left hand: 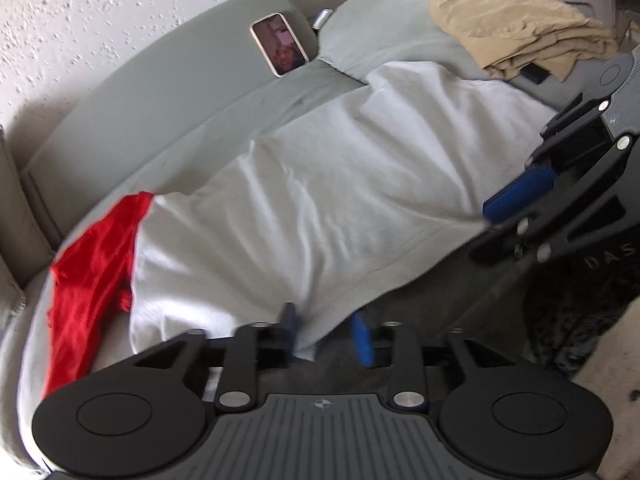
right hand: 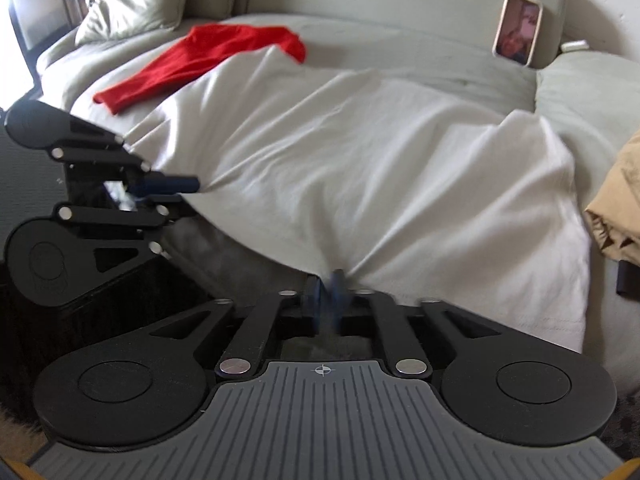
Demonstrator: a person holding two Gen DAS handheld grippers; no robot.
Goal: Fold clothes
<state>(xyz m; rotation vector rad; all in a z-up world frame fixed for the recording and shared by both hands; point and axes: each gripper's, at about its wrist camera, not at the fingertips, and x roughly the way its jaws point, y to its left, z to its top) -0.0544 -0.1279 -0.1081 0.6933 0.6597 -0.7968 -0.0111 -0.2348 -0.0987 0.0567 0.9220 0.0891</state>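
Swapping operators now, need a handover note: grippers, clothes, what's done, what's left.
Left gripper: fingers apart, near hem of the white garment between them, not pinched.
Right gripper: at the same hem, blurred; grip cannot be told.
White garment: spread across the grey couch, wrinkled, unfolded.
Red garment: at one end of the white one, partly under it, unfolded.
Done: tan clothes at the other end look folded.
Left: fold white, then red.
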